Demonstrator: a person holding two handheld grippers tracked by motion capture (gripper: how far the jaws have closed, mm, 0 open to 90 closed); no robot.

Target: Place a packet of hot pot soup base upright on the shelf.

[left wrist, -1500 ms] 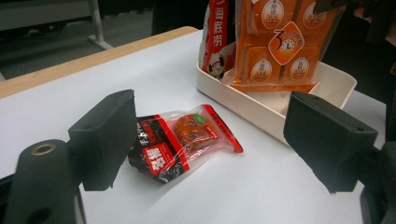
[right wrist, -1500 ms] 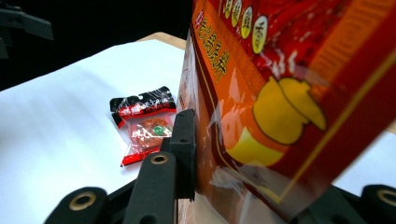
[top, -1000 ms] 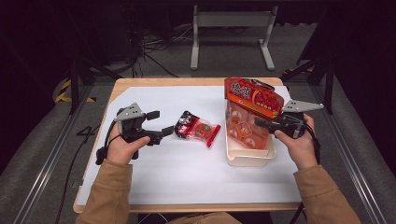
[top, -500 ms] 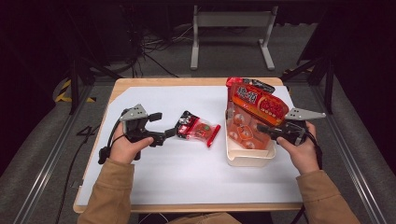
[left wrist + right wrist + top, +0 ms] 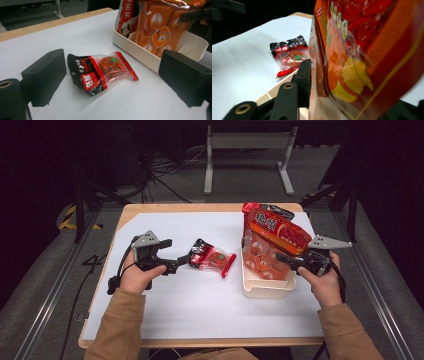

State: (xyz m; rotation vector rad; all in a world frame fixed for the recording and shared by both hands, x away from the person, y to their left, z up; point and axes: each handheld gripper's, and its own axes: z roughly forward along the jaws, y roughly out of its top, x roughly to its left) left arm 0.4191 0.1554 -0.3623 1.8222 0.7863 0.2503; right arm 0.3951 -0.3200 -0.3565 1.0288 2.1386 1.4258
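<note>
The white-covered wooden surface (image 5: 165, 320) carries a cream rectangular plastic tub (image 5: 265, 289) at three o'clock. A large red-orange printed snack bag (image 5: 278, 232) stands in it, its lower half hidden by the wall. The right gripper (image 5: 282, 258) has just been opening its fingers; the bag sits between them, seemingly loose. At centre lies a small red-black clear-windowed snack packet (image 5: 100, 71) between the left gripper (image 5: 184, 262)'s spread fingers, untouched.

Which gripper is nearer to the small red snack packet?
Left. The left gripper sits at the small red snack packet, jaws open; the right gripper is at the big bag.
</note>
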